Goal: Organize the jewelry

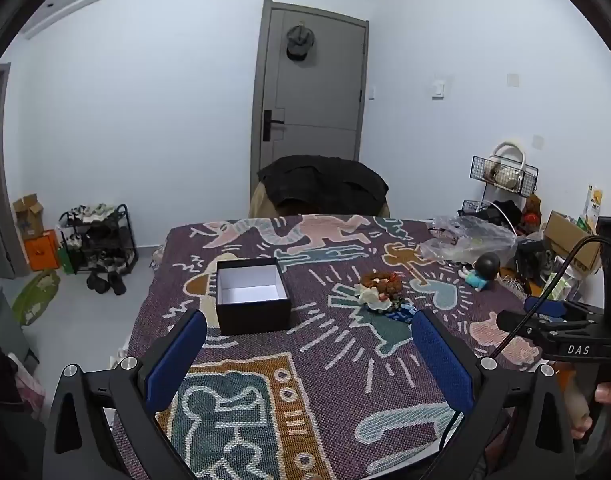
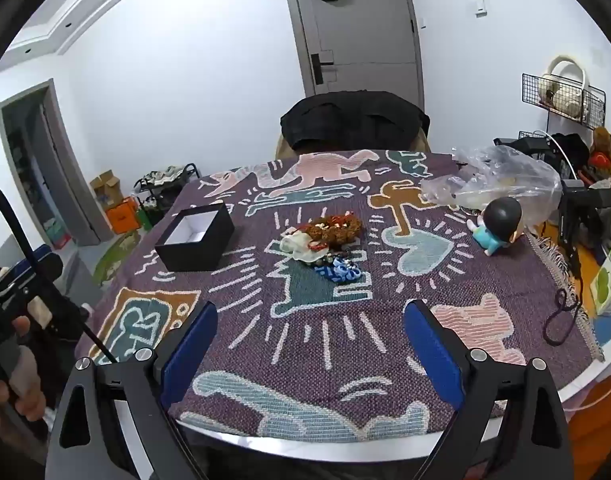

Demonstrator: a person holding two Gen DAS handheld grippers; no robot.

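Patterned cloth (image 2: 445, 280); jewelry pile (image 2: 325, 240) well ahead of left gripper (image 1: 309, 344) and right gripper (image 2: 311, 336), both spread apart, empty

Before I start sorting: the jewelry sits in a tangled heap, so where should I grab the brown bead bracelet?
Probably pinch the brown bead bracelet on its far arc, coming from above: it lies flat atop the pile, its near side crowded by the white piece.
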